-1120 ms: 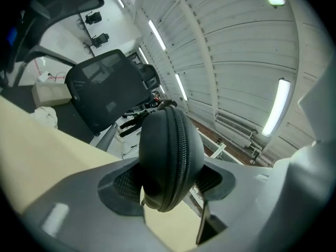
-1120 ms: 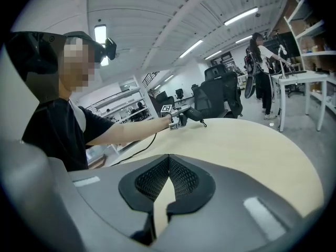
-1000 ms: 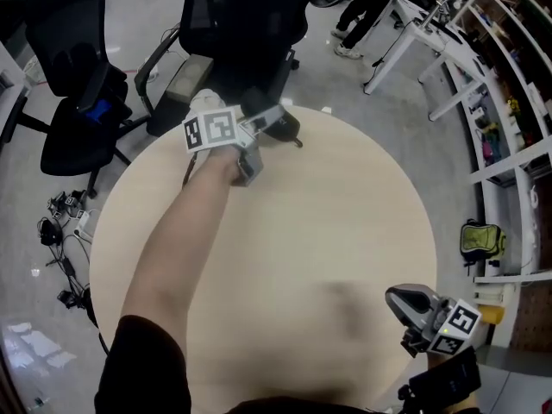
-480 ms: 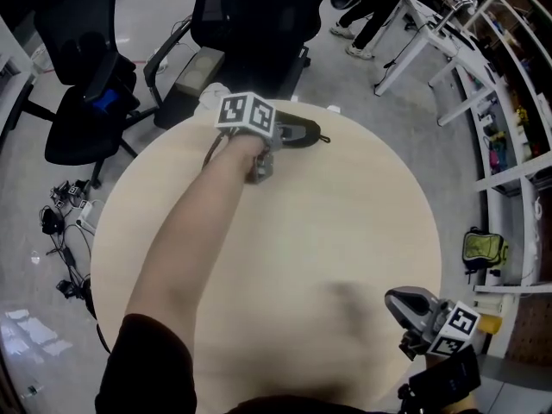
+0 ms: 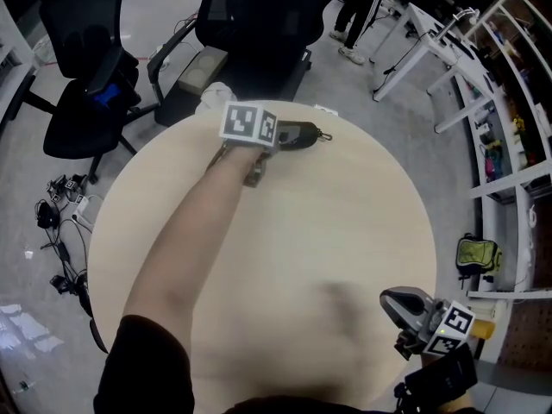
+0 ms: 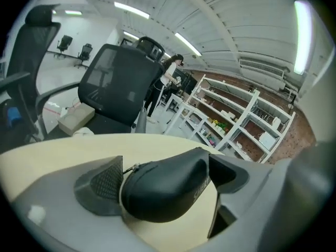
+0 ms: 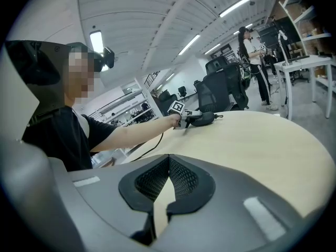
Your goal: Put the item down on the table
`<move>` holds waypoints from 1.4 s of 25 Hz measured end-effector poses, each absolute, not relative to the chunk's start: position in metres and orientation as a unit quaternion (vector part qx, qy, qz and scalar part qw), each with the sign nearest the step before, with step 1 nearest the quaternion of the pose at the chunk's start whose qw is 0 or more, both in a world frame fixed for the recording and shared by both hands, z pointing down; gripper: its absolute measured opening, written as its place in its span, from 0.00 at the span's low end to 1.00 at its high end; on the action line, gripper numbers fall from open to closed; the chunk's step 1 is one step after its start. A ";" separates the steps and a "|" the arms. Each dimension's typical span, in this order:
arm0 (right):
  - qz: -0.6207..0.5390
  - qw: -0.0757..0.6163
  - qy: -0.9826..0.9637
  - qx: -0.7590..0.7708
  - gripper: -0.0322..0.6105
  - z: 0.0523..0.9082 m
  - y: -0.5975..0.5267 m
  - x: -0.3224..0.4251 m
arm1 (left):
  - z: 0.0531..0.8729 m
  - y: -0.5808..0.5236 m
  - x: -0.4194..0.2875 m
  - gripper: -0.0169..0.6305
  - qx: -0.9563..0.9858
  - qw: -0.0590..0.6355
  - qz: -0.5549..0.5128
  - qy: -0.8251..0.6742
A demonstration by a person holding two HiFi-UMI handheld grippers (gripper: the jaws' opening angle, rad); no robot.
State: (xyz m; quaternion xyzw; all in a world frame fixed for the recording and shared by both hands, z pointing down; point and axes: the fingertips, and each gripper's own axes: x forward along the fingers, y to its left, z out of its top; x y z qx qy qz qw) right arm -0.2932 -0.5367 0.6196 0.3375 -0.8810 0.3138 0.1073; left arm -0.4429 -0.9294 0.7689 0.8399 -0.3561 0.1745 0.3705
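Got a black rounded zip-up soft case (image 6: pixel 163 193) lying on the pale wooden tabletop (image 6: pixel 79 146), sat right between the jaws of the grey left gripper (image 6: pixel 168 169). Opening up at the moment, with the mesh-textured pad (image 6: pixel 102 185) just beside the zip end. Further back: black mesh office chair (image 6: pixel 113 83), white metal shelving (image 6: pixel 247 117).

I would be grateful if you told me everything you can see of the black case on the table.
The black case is a rounded, oblong pouch of smooth, leather-like material. It looks zipped shut, with a small pull at one end and faint lettering I cannot read. It lies on the table near the far edge, between the opening jaws of the left gripper.
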 end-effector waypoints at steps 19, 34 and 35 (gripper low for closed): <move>0.289 0.087 -0.892 0.337 0.07 0.564 -0.557 -0.312 | 0.610 -0.856 -0.523 0.79 0.882 0.353 -0.079 -0.303; 0.222 0.058 -0.930 0.288 0.07 0.442 -0.473 -0.344 | 0.482 -0.538 -0.619 0.08 0.873 0.325 -0.258 -0.256; 0.216 0.057 -0.933 0.281 0.07 0.435 -0.468 -0.345 | 0.474 -0.519 -0.626 0.04 0.867 0.322 -0.277 -0.262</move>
